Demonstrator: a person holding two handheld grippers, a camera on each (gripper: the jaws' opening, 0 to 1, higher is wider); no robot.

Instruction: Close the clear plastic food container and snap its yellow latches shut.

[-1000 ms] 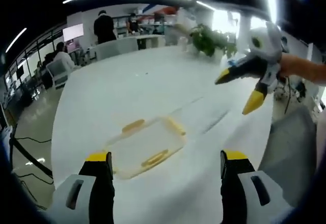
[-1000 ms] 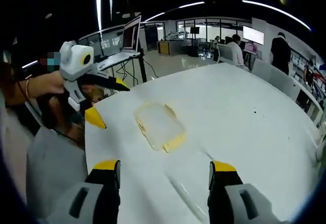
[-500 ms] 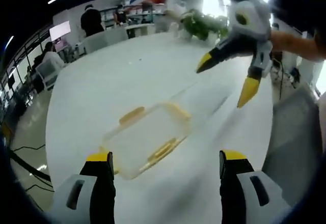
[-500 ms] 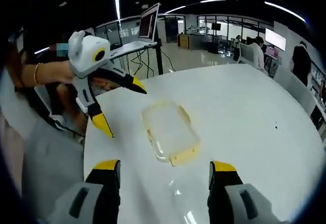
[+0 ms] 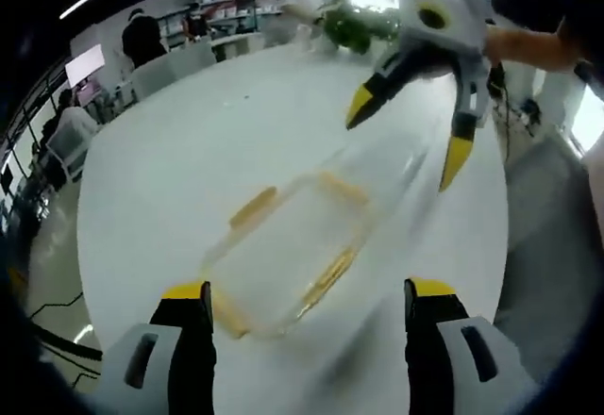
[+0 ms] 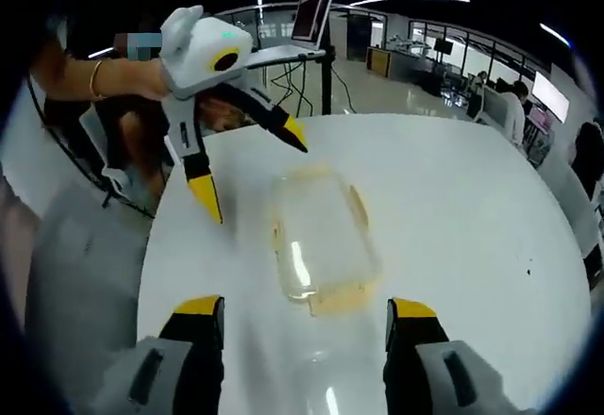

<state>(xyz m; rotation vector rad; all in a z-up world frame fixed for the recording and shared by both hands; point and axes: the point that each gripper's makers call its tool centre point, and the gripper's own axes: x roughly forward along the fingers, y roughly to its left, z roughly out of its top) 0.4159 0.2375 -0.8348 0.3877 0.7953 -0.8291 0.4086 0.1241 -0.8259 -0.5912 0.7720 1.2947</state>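
The clear plastic container (image 5: 293,245) lies flat on the white table (image 5: 189,151), with yellow latches (image 5: 253,206) along its sides. My left gripper (image 5: 307,290) hovers open just short of its near end. My right gripper (image 5: 406,137) hangs open above its far right corner, held by a hand. In the right gripper view the container (image 6: 321,240) sits ahead of the open right gripper (image 6: 304,304), with a yellow latch (image 6: 330,297) at its near end. The left gripper (image 6: 252,170) stands open over the container's far left corner. Motion blur hides whether the lid is seated.
The table edge (image 6: 156,245) runs along the left, with a person's grey-clad lap (image 6: 75,273) beyond it. A laptop (image 6: 316,9) stands on a raised stand behind. Seated people (image 5: 66,123), chairs and a plant (image 5: 354,28) lie past the far end.
Both grippers have closed in on the container, which now looms larger in both views. Each gripper now hangs over a corner of it. Both stay open.
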